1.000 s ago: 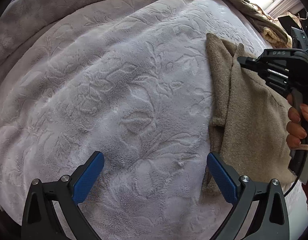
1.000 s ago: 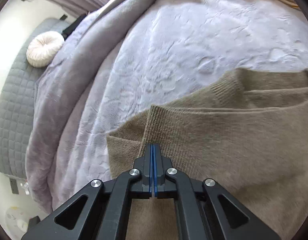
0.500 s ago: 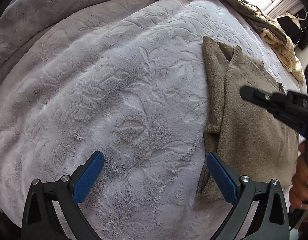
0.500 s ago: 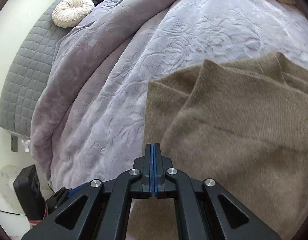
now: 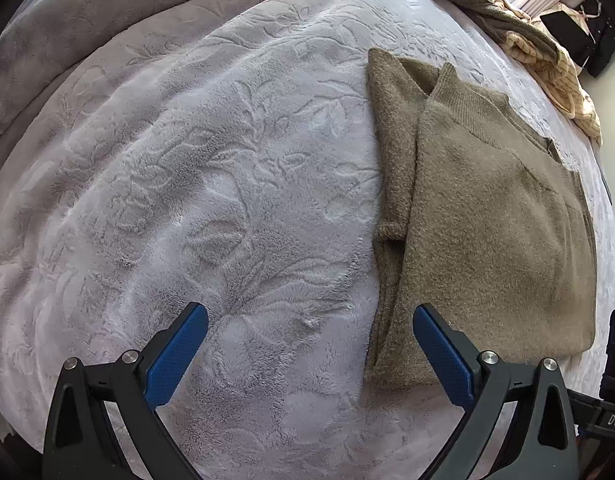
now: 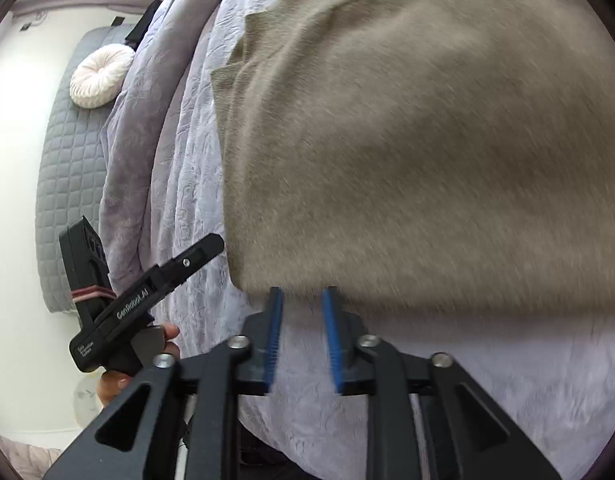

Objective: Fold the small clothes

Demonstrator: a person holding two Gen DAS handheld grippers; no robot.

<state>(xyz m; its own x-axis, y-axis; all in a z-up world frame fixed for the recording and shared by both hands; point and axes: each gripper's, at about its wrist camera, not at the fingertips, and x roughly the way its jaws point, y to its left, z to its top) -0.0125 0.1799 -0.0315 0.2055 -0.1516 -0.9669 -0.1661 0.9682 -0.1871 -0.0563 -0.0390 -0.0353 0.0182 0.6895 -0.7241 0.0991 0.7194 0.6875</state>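
just beyond the opening, empty right gripper (image 6: 302, 300), sweater (image 6: 407, 140) hem; left gripper (image 5: 309, 338) wide open over bare blanket (image 5: 187, 200)

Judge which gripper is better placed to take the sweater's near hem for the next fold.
Right, probably: the right gripper faces the tan sweater hem, jaws opening, nothing between them. The left gripper mostly overhangs blanket.

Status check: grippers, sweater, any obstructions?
Left gripper open, empty. Right gripper opening, nothing between pads. Olive-brown knit sweater folded on lilac plush blanket. Nothing blocking.
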